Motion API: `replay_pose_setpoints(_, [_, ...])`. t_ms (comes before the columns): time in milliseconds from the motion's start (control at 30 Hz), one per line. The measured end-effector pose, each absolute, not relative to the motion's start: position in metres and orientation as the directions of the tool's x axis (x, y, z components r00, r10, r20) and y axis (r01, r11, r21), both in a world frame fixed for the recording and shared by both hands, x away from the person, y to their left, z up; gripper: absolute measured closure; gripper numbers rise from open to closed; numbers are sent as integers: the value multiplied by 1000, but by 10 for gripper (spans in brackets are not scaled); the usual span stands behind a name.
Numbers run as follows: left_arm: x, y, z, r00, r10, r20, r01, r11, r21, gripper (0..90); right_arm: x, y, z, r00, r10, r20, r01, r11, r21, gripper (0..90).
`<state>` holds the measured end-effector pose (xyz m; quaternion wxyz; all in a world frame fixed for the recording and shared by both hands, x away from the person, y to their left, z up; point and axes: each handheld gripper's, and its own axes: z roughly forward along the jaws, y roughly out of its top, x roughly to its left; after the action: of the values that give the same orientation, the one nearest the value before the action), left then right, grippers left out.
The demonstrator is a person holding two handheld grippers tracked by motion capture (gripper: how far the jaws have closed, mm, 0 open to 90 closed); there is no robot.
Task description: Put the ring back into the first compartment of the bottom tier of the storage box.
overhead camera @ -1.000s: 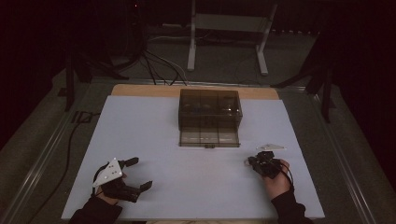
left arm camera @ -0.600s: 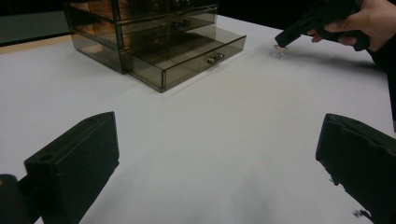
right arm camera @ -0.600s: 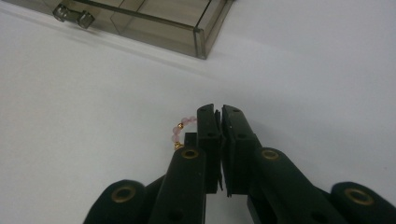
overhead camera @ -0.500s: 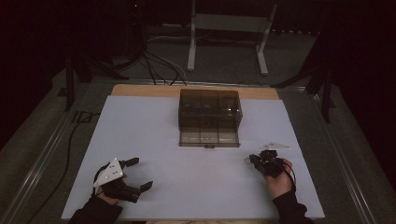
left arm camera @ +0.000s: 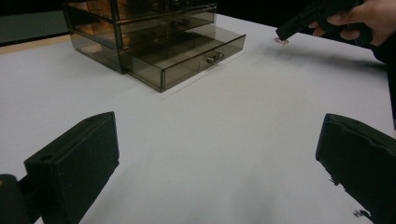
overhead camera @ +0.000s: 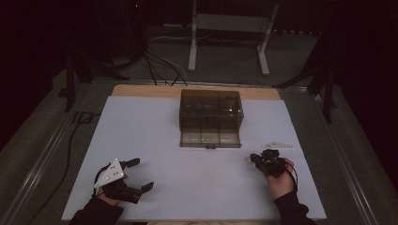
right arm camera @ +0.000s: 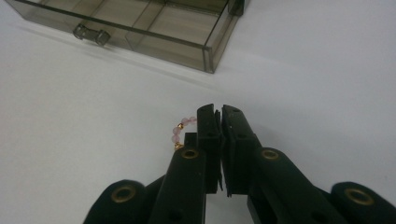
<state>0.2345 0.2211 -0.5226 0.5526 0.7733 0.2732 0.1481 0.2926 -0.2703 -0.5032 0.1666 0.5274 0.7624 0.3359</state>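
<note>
White, matte sheeting covers the table [overhead camera: 187, 187], its pale wooden edge showing at the far side, with a dark floor, cables and a metal stand beyond. Close to the near right part of this sheet sits the beaded bracelet [right arm camera: 180, 132], a small loop of round, pale pink beads with tiny gold ones between them; it curves out from the left side of the right gripper [right arm camera: 218, 114]. That gripper's two black, blocky jaws are pressed together with only a thin slit between them, clamped on the bracelet, whose visible arc sticks out beside the pads. From the left gripper view the bracelet [left arm camera: 280, 41] shows as a faint pink speck under the tip of the same gripper [left arm camera: 286, 32], just at the sheet, and a hand [left arm camera: 362, 16] wraps the gripper's body. Whether the beads rest on the sheet or hang just above it I cannot tell.

Ahead of the right gripper stands a smoked, see-through plastic drawer box [overhead camera: 211, 110], rectangular and glossy, with its bottom drawer [overhead camera: 210, 138] pulled out; the drawer has thin dividers and a small metal handle [right arm camera: 91, 34]. A flat, pale three-cornered piece [overhead camera: 277, 146] lies just beyond the right gripper.

Well apart, at the near left, the left gripper [overhead camera: 141, 174] rests in the other hand with its jaws spread wide and nothing between them
</note>
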Motion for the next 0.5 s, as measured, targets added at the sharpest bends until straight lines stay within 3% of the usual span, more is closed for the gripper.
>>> replay_pose_setpoints(500, [234, 221, -522, 805, 588, -72, 257, -237, 937, 6, 295, -269, -496, -393, 913, 109, 677, 207, 707, 872])
